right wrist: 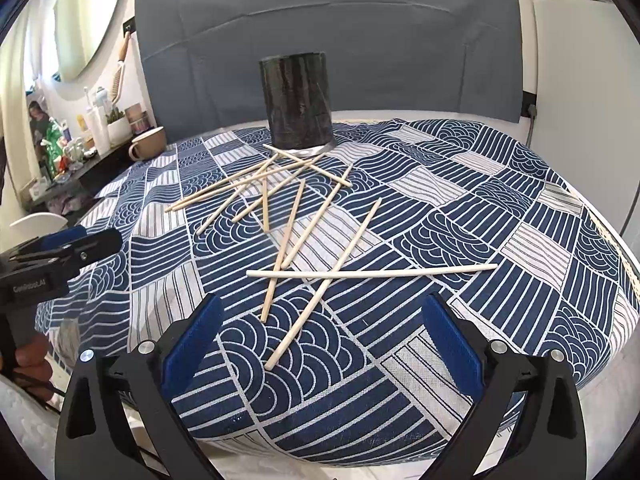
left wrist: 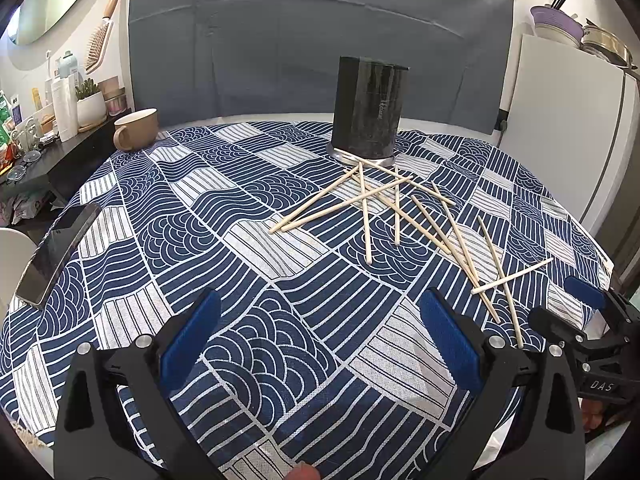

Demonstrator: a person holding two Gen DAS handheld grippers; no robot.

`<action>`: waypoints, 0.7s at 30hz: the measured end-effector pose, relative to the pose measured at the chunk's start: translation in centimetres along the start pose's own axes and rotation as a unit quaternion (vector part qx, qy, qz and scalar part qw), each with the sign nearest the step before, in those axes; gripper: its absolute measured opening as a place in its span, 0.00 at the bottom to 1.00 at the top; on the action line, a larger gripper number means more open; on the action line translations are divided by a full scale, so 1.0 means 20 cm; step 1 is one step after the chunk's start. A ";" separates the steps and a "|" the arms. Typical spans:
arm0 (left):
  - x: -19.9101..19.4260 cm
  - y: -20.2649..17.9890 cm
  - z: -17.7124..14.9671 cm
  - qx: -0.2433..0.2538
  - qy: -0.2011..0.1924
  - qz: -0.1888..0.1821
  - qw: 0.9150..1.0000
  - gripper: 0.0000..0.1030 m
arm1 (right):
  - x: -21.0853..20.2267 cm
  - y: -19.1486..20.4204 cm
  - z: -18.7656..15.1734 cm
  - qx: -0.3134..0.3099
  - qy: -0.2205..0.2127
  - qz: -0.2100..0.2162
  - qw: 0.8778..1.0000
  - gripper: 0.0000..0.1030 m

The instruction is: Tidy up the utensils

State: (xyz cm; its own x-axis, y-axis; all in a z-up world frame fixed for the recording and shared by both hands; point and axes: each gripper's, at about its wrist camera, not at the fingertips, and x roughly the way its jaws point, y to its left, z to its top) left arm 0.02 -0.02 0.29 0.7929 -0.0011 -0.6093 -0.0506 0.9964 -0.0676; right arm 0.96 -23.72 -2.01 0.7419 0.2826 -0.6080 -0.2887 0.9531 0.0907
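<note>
Lying ahead of both open grippers' fingers [right wrist: 192,344], chopsticks [right wrist: 320,276]

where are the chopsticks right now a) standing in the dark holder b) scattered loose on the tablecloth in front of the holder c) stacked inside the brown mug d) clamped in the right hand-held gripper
b: the wooden chopsticks lie crisscrossed on the blue patterned tablecloth in front of the dark cylindrical holder, and the right hand-held gripper is open and empty.
</note>
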 end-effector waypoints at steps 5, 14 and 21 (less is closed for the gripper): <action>0.00 0.00 0.00 0.000 0.001 -0.001 1.000 0.94 | 0.01 0.00 -0.01 0.002 0.003 0.000 1.000 0.93; 0.01 0.00 -0.01 0.001 0.004 -0.005 1.000 0.94 | 0.02 -0.02 -0.02 0.004 0.010 -0.001 1.000 0.93; 0.02 0.00 -0.02 0.000 0.004 -0.004 1.000 0.94 | 0.03 -0.02 -0.02 0.005 0.010 -0.001 1.000 0.93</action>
State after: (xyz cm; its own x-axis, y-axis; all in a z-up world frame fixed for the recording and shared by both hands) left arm 0.06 -0.09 -0.16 0.7881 -0.0100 -0.6154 -0.0438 0.9964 -0.0722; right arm 1.23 -24.02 -2.69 0.7300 0.2779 -0.6244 -0.2812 0.9548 0.0962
